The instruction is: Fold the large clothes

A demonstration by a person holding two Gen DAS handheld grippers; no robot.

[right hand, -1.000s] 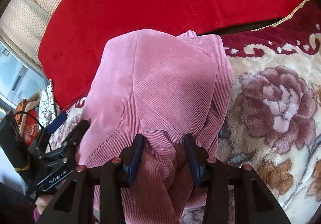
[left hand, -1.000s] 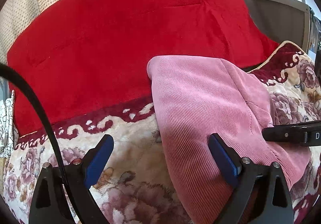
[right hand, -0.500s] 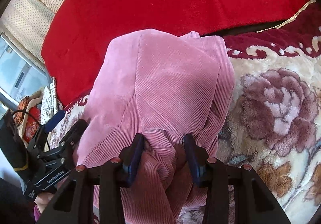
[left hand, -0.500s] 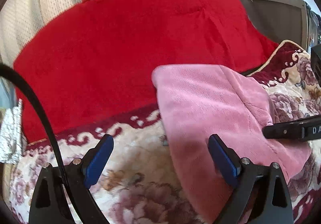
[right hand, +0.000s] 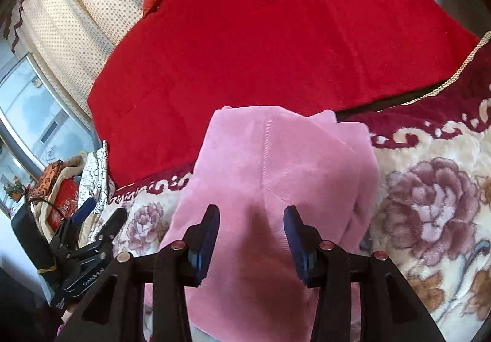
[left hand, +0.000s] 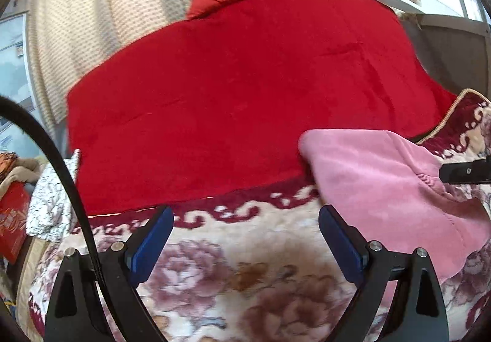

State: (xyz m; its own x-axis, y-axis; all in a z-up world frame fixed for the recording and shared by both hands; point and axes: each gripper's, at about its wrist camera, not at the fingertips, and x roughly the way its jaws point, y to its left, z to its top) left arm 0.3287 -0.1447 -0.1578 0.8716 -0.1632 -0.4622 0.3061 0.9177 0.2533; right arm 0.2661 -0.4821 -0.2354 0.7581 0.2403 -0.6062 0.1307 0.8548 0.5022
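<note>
a pink garment [right hand: 276, 176] lies on the floral blanket [left hand: 214, 265] near its red-bordered far edge, below a red quilt [left hand: 245, 96] and dotted curtain [left hand: 107, 4]. left gripper [left hand: 245, 247] jaws wide, empty; right gripper [right hand: 251, 237] jaws parted over the garment.

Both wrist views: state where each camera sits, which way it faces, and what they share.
Left wrist: sits behind the left tongs, which are open over the floral blanket, facing the red quilt.
Right wrist: sits behind the right tongs, open over the pink garment; the left tongs show at lower left.
Shared: pink garment, red quilt, floral blanket.
</note>
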